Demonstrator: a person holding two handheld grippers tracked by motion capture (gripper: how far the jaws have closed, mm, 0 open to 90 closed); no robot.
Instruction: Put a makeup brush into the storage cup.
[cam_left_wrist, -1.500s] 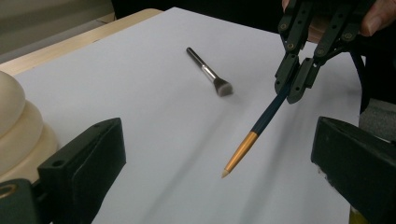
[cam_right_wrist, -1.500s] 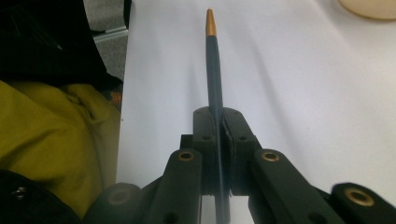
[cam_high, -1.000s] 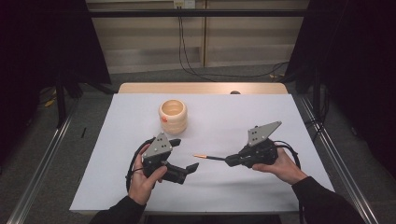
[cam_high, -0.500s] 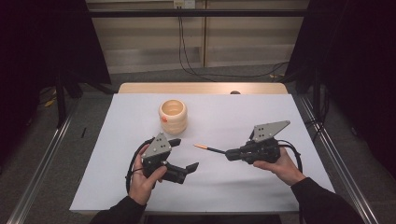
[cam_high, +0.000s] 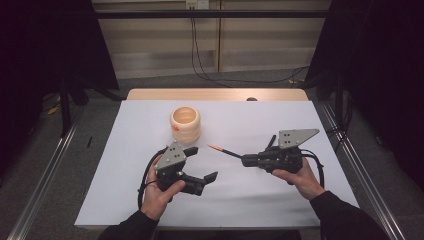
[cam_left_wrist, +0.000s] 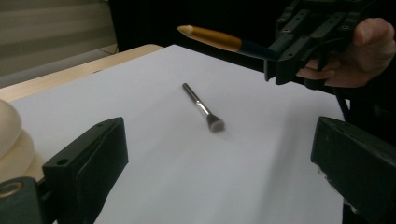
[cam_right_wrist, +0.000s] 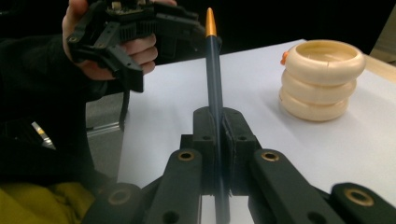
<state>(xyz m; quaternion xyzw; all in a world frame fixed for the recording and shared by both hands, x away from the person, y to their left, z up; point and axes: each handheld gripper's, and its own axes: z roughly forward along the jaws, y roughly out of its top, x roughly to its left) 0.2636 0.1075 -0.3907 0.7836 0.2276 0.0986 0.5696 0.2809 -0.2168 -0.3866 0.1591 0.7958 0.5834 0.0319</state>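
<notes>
Between my right gripper's (cam_right_wrist: 215, 123) clamped jaws: slim dark orange-tipped brush handle (cam_right_wrist: 212, 70), light, stiff, slippery; I'd grip mid-shaft. Left gripper (cam_high: 202, 162) gapes.

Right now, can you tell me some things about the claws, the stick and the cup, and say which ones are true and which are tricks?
1. The right claw is squeezing a dark stick with an orange tip. True.
2. The left claw is holding the cream ringed cup. False: its jaws stand open and hold nothing, and the cup sits apart on the white table cover.
3. A small brush with a metal handle lies flat on the cover. True.
4. The cup is lying on its side. False: it stands upright with its opening facing up.
5. The stick's orange tip is inside the cup. False: it hangs in the air, away from the cup.
</notes>
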